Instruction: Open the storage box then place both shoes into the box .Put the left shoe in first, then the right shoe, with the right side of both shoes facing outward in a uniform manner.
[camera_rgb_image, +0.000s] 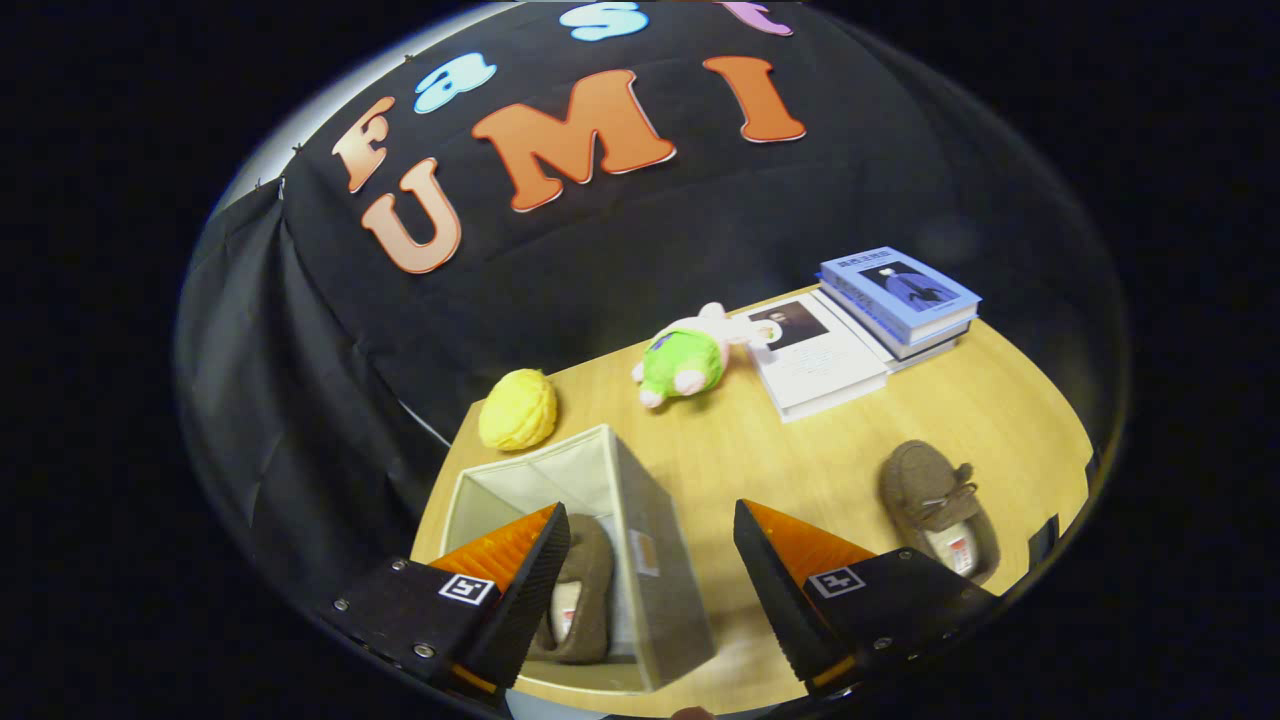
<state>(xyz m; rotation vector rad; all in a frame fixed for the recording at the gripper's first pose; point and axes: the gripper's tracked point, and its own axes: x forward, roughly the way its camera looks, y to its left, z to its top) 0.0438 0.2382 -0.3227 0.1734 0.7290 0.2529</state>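
Brown suede-like slippers, two of them: one shoe (578, 590) lies inside the open grey storage box (655, 560) between the fingers, the other shoe (938, 508) rests on the wooden table (800, 450) beyond the right finger. Gripper (650, 580) spread wide, holding nothing. Three books (860, 330), one plush toy (685, 360), one yellow ball (517, 409).

a staged recording booth is suggested: a wooden table (800, 450) is backed by black cloth (600, 260), with books (880, 310) and toys laid out.

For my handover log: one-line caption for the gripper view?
Open gripper above box holding one shoe; second shoe waits on table.
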